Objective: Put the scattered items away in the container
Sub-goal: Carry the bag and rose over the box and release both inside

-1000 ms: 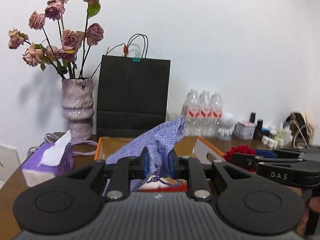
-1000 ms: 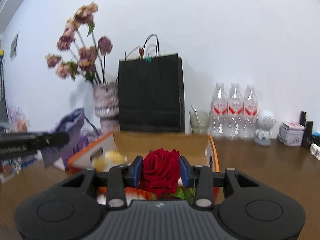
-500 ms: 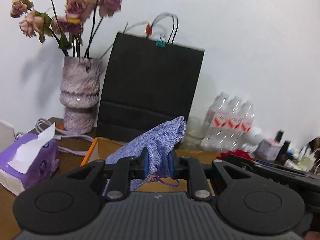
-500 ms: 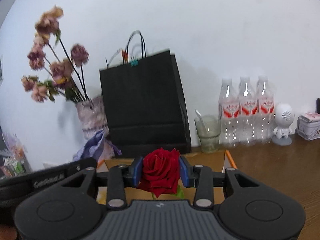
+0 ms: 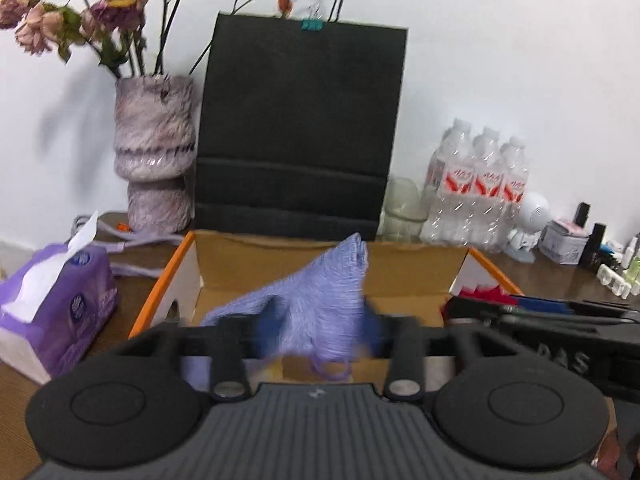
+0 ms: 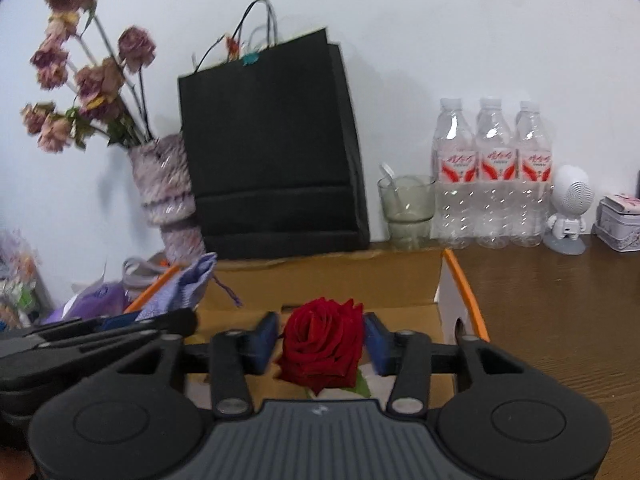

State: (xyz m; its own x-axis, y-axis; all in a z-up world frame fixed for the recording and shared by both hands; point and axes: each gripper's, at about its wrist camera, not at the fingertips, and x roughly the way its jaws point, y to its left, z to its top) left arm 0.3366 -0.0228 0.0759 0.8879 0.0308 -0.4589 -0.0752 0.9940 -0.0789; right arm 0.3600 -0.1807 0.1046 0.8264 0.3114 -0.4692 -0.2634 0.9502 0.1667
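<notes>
The container is an open cardboard box with orange-edged flaps. My left gripper hangs over the box with its jaws spread apart. A purple cloth pouch sits between them, blurred, and seems loose. My right gripper is also over the box, jaws parted wider than the red rose between them, with gaps on both sides. The rose also shows at the right of the left wrist view. The pouch shows at the left of the right wrist view.
A black paper bag stands right behind the box. A vase of dried roses is at back left, a purple tissue box at left. Water bottles, a glass cup, a white figurine and a tin stand at back right.
Both grippers have moved forward and down over the box. Both sets of jaws have opened, loosening the pouch and the rose they were clamping.
</notes>
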